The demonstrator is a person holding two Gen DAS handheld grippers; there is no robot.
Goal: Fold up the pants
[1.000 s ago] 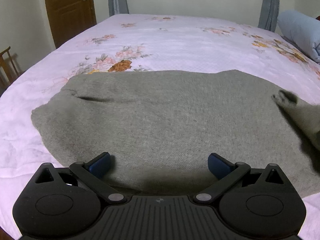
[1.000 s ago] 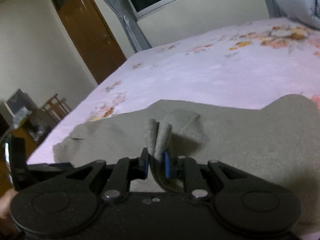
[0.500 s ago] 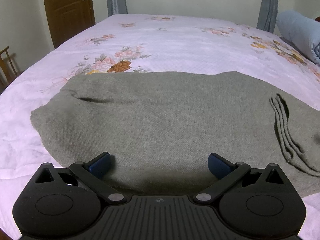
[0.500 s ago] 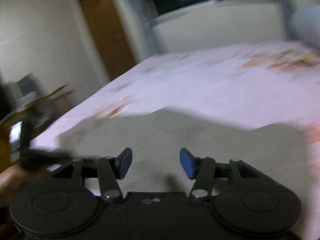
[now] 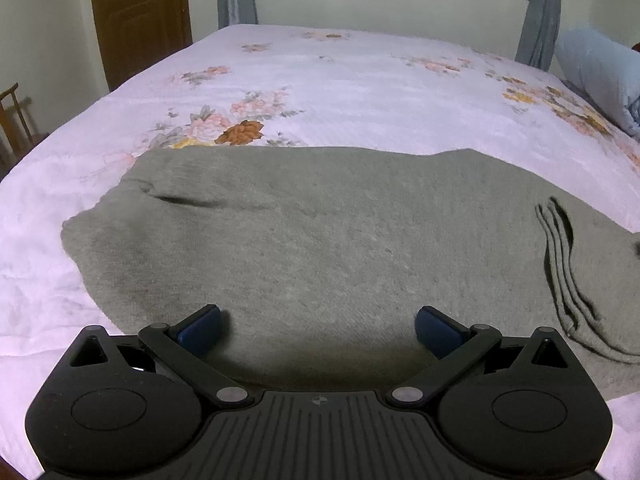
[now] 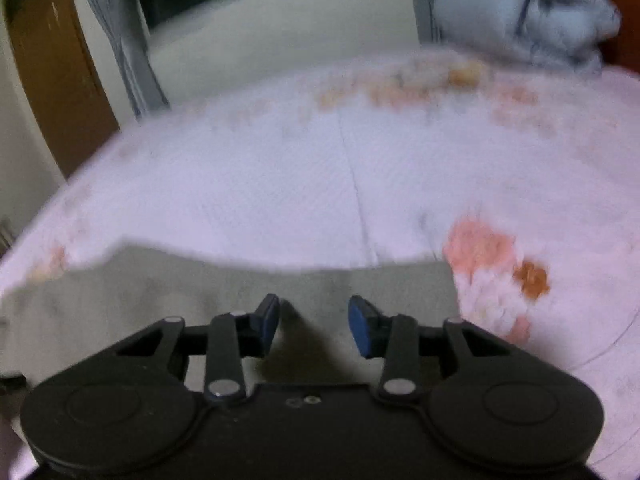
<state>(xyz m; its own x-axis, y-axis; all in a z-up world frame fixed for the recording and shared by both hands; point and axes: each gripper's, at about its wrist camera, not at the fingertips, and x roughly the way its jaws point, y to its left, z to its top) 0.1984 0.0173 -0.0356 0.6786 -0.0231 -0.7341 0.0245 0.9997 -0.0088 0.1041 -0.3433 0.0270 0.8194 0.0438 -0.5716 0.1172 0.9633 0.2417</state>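
Note:
Grey knit pants [image 5: 320,240] lie flat across the near part of the bed. A folded-over end with stacked layer edges [image 5: 560,264] rests on them at the right. My left gripper [image 5: 318,326] is wide open and empty, low over the pants' near edge. My right gripper [image 6: 314,326] is open and empty above the pants [image 6: 200,292], near their right end. The right wrist view is blurred by motion.
The bed has a pink floral sheet [image 5: 360,92]. A rolled light-blue quilt [image 5: 596,72] lies at its far right; it also shows in the right wrist view [image 6: 520,16]. A brown door [image 5: 140,20] and a wooden chair [image 5: 16,120] stand to the left.
My right gripper let go of the folded pants end, opened, and swung to the right. The dropped end now lies flat on the pants. My left gripper stayed open and nearly still.

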